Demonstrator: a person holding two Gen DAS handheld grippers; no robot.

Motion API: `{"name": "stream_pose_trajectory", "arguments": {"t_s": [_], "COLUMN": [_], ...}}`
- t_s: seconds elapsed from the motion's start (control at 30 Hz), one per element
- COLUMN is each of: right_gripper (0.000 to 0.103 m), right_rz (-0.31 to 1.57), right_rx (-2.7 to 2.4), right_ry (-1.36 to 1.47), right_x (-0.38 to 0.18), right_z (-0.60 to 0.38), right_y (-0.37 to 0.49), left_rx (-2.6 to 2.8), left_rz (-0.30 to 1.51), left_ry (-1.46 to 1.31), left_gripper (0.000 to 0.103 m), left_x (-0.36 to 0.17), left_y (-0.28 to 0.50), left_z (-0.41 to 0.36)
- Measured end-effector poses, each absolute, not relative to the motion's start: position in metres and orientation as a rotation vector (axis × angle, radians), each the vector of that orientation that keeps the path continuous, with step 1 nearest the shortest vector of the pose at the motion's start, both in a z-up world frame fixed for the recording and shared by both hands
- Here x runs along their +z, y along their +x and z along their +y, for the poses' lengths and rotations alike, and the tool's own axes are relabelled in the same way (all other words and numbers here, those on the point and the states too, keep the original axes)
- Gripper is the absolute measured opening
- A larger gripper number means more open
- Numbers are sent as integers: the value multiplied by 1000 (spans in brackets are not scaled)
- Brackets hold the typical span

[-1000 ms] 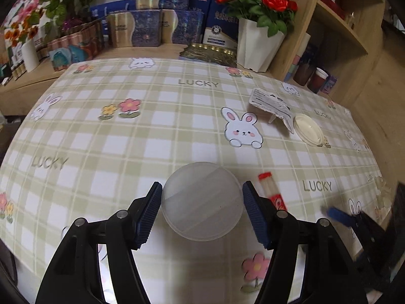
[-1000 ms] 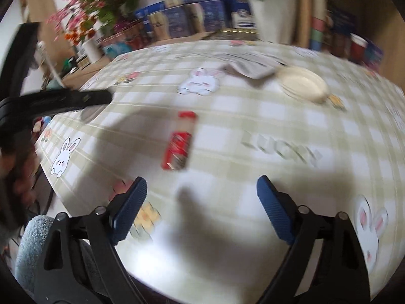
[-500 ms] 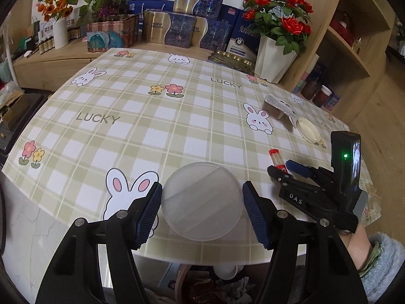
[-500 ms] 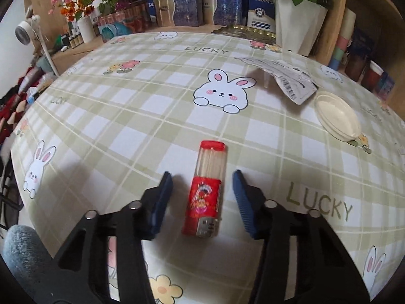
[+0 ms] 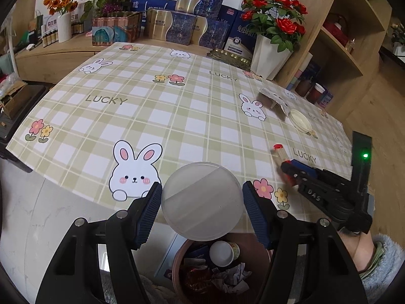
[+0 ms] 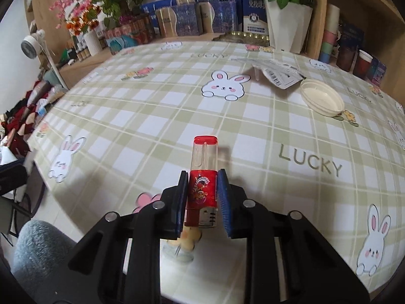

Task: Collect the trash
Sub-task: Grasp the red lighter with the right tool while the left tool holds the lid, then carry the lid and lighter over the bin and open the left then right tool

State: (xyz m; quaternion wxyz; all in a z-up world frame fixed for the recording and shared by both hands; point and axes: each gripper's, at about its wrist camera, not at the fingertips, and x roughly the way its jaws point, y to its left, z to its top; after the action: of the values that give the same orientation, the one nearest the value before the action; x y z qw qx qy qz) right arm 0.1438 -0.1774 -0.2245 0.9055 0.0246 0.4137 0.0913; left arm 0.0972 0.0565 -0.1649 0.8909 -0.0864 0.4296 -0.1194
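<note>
Since the earlier frame the left gripper (image 5: 202, 202), clamped on a frosted lid (image 5: 202, 201), hangs over the bin (image 5: 182, 261), while the right gripper (image 6: 202, 197) closes around the lighter (image 6: 203, 174) on the table (image 6: 177, 96); white lid (image 6: 321, 97) and wrapper (image 6: 278, 72) remain

You see a frosted plastic lid (image 5: 202, 200), a glossy clear-and-red plastic lighter (image 6: 203, 177), a smooth checked tablecloth (image 6: 157, 116) and matt wooden shelves (image 5: 329, 25).

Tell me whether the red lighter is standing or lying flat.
Lying flat. The red lighter lies lengthwise on the checked tablecloth, with the right gripper closing its jaws around its red body.
</note>
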Motion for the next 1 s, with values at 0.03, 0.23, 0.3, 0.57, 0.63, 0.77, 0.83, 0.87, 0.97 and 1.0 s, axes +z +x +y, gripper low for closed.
{"name": "stream_pose_trajectory", "arguments": {"t_s": [0.03,0.23,0.3,0.57,0.63,0.77,0.83,0.87,0.97,1.0], "right_gripper": [27,27,27,27,27,27,27,27,27,27], "right_rz": [845,792,778,720,709,702,694,698,726,730], "right_rx": [195,222,231,245,249,261,275,276,282,285], "right_ry": [59,111,131,181,195,224,254,259,255,254], "right_x": [-221,-200,-194,-176,-174,-175,-179,-181,-189,-191], "right_z": [-179,-187,-189,-195,-198,-204,-207,-207,-206,-205], "right_y": [138,97,83,27,13,-6,-17,-21,-28,-30], "left_rx": [-252,-285,-298,-364,-376,-391,-395,-398,-401,-402], "left_rz": [891,899,903,907,917,938,957,965,974,974], "left_ry": [-175,-162,-158,-116,-103,-74,-71,-77,-83,-82], "left_gripper": [64,64,64,64,64,64,64,64,64,64], "left_x": [-164,-163,-164,-164,-166,-175,-180,-181,-183,-182], "left_y": [93,72,64,29,23,11,7,6,5,5], "left_z": [56,50,46,22,17,6,3,1,-3,-4]}}
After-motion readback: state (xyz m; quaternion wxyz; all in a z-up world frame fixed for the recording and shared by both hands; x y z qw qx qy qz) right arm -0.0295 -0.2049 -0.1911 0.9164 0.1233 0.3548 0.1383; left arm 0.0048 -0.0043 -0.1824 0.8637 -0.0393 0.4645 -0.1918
